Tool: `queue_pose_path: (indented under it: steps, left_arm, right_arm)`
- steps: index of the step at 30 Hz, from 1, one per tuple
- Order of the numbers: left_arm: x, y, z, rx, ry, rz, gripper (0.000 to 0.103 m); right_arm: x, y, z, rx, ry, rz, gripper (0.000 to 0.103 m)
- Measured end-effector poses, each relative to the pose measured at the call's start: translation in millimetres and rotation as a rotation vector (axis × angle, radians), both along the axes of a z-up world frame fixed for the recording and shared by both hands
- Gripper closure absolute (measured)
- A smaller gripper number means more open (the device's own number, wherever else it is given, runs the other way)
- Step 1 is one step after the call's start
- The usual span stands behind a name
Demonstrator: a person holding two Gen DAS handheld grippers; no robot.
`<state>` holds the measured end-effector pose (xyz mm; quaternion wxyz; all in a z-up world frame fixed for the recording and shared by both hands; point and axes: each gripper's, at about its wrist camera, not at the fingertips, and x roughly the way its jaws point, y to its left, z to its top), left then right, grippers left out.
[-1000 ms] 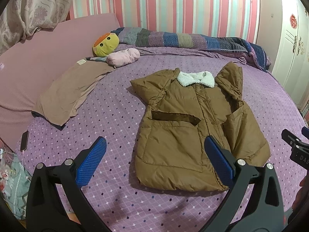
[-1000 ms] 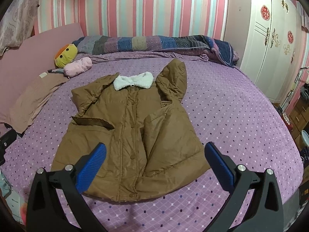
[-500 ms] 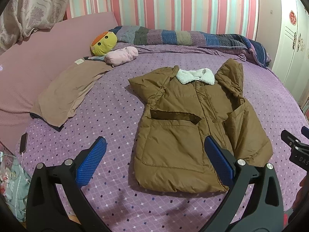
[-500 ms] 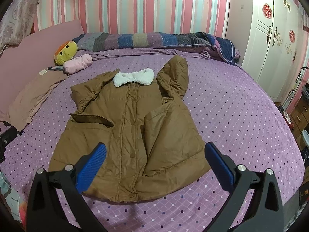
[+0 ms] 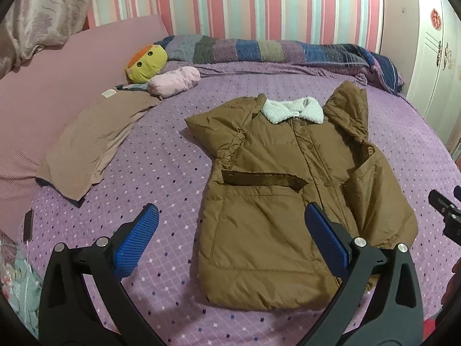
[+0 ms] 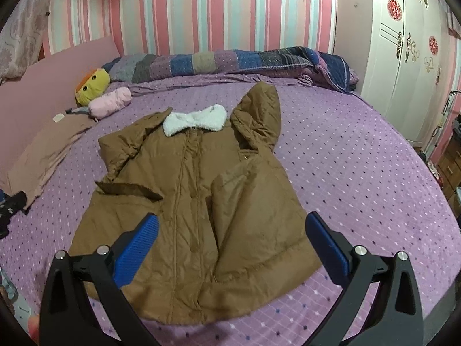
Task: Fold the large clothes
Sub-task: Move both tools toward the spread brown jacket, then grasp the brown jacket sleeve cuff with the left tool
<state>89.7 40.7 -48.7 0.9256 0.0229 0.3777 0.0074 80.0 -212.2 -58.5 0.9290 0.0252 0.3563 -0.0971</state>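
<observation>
Left wrist view: brown coat (image 5: 276,201) spread flat on the purple bedspread (image 5: 161,158), both sleeves folded in.
The left gripper (image 5: 230,239) and right gripper (image 6: 230,239) both hang wide apart, empty, above the hem; a yellow plush (image 5: 147,63) lies at ten o'clock, a tan pillow (image 5: 92,141) at nine.

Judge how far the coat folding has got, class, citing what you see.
Done: the brown coat lies flat on the purple bedspread with both sleeves folded in. In hand: nothing; the left tongs and right tongs are open above its hem. Left: folding the body and hood.
</observation>
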Motion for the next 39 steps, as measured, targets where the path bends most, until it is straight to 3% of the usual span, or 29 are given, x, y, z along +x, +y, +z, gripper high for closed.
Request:
queue_pose_path:
  steps: [8, 12, 14, 19, 22, 26, 31, 34, 39]
  left_arm:
    - [80.4, -11.6, 1.2, 0.000, -0.014, -0.052, 0.003]
    - [125.7, -26.5, 27.7, 0.035, -0.113, -0.058, 0.003]
    - [152.3, -34.0, 38.3, 0.035, -0.151, -0.071, 0.003]
    - [210.8, -50.4, 40.2, 0.020, -0.154, -0.106, 0.003]
    - [245.3, -56.7, 22.7, 0.022, -0.126, -0.112, 0.003]
    - [285.6, -54.9, -25.1, 0.032, -0.039, -0.107, 0.003]
    - [317.3, -45.8, -77.7, 0.057, 0.011, -0.076, 0.003]
    - [342.7, -46.8, -103.8, 0.082, 0.054, -0.066, 0.003]
    - [379.6, -48.7, -130.8, 0.059, 0.080, -0.054, 0.003]
  right_arm:
    - [76.1, -8.0, 0.9, 0.035, 0.002, 0.041, 0.001]
    - [134.3, -10.0, 16.4, 0.068, -0.029, 0.081, 0.001]
    - [164.0, -6.1, 23.0, 0.058, -0.033, 0.102, 0.001]
    - [225.0, 3.1, 33.9, -0.019, -0.046, 0.140, 0.002]
    - [259.0, 3.4, 31.0, -0.028, -0.037, 0.161, 0.002]
    - [301.4, 1.9, 9.9, -0.031, -0.030, 0.172, 0.002]
    - [349.3, -7.9, -38.4, -0.009, 0.018, 0.170, 0.002]
    - [369.1, -16.0, -57.8, -0.003, 0.022, 0.171, 0.001]
    - [383.3, -27.2, -83.6, -0.030, -0.035, 0.181, 0.002]
